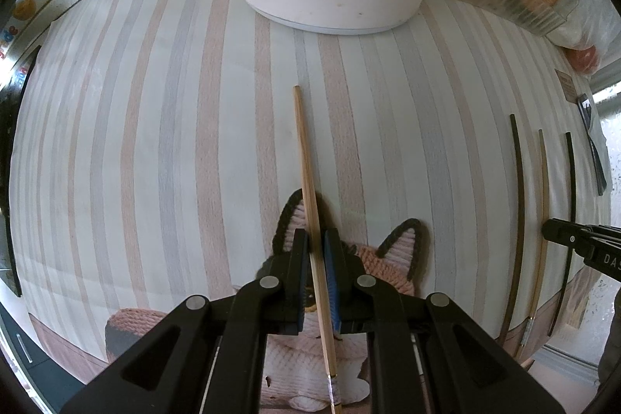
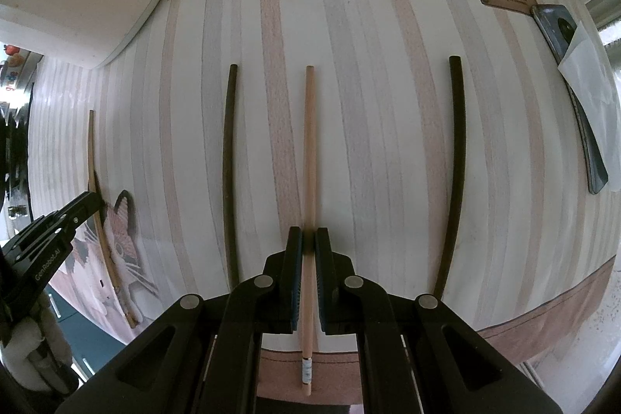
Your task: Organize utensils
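The left gripper (image 1: 316,251) has its fingers (image 1: 299,258) closed on a light wooden chopstick (image 1: 306,173) above the cat-shaped mat (image 1: 392,258). The right gripper (image 2: 309,251) clamps another light chopstick (image 2: 309,150) lying on the striped bench (image 2: 368,103) between two dark chopsticks (image 2: 229,161).

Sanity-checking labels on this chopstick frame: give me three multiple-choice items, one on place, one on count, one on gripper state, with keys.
1. Where does the light wooden chopstick at the right gripper lie?
A. between the two dark chopsticks
B. on the cat-shaped mat
C. inside the white container

2. How many dark chopsticks lie on the striped tablecloth?
A. one
B. two
C. four

3. What is the left gripper doing?
A. open, empty
B. shut on a phone
C. shut on a light wooden chopstick

Key: 1 A, dark sticks flank it; 2 B, the right wrist view shows two; 3 C, the pads pinch the stick over the cat-shaped mat.
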Demonstrator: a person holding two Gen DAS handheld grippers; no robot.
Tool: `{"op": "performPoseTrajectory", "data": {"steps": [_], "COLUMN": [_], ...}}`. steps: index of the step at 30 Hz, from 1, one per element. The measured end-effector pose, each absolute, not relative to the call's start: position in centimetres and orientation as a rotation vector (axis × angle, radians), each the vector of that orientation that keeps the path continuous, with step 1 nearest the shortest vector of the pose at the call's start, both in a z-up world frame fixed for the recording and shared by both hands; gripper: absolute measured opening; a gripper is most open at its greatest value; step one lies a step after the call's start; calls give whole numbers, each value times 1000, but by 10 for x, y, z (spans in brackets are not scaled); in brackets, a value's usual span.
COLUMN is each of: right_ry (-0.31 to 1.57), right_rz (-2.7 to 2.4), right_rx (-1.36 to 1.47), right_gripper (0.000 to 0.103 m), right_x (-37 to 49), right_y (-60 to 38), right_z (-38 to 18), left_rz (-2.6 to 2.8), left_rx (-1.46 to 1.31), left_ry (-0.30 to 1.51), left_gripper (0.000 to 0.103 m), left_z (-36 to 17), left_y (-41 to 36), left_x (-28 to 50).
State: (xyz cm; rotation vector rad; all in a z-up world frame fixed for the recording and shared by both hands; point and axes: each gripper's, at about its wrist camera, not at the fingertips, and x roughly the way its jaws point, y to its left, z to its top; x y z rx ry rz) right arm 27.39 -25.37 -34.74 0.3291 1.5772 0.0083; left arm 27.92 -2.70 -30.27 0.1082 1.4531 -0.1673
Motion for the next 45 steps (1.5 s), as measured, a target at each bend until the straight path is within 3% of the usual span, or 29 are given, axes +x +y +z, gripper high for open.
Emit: {"op": "performPoseTrajectory", "data": {"steps": [13, 45], "right_ry": [1519, 903], "right_rz": [0, 101], "right_rx": [279, 297], "right_gripper": [6, 6], "right_x": [266, 260], "right_y": [-242, -207], "right_z": [-340, -162], "left_rz": [-157, -298], "left_rx": [135, 2], "left_ry": [1404, 971], "left_gripper": [5, 4], "left_z": [-296, -95], "left_y": [-37, -35], "left_x": [276, 288]}}
